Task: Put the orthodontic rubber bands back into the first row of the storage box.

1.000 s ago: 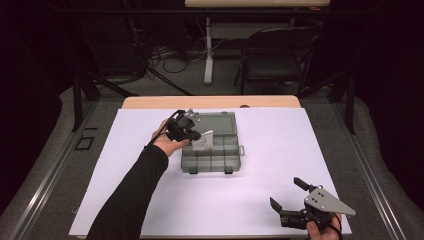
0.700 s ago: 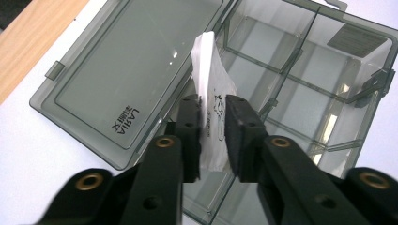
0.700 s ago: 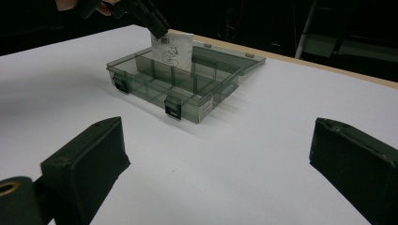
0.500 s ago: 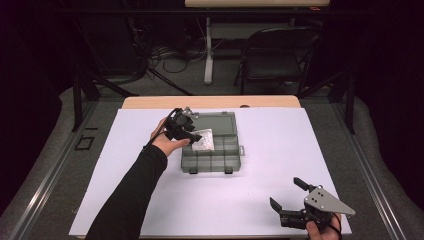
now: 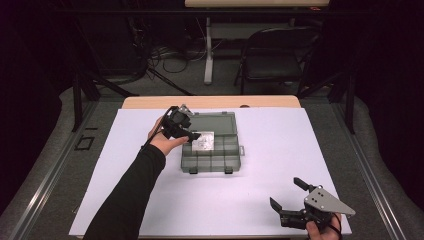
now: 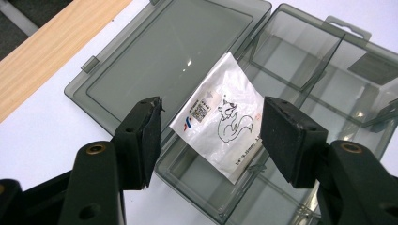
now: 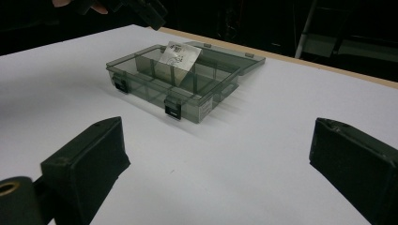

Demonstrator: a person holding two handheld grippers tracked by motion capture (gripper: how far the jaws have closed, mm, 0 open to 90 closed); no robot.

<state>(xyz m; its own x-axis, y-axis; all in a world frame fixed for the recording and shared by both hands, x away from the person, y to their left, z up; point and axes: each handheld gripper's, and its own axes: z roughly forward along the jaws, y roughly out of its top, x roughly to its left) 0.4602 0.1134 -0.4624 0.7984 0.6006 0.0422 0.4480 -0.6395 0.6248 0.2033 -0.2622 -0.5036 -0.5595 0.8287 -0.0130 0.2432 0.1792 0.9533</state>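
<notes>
Just let go: small silvery foil packet (image 6: 220, 124), released by the left gripper (image 6: 218, 136), jaws only just opened, now standing moderately apart with nothing pressed between the pads. Lay straight ahead of that claw and between its two black pads, touching neither. Rested tilted, lower edge down in a compartment of the smoky-grey transparent plastic organiser box (image 5: 210, 170), upper corner leaning toward the flat-open lid (image 6: 164, 51) farther beyond the claw. Judged as the placing step essentially done: packet delivered into the box, though propped on a divider rather than lying flat, so possibly in need of a nudge before any lid closing.

Printed on the packet: a line drawing of a squirrel, a small square code, a red-and-blue logo beside it, and a row of fine print along the lower edge, too small to read with confidence. Seen on the box front in the right gripper view, a pale label between the two latches, illegible.

Held well apart from the box, low near the table's front edge: right gripper (image 5: 284, 191), jaws spread wide and empty, pointed at the box across the white table cover (image 5: 300, 140).
</notes>
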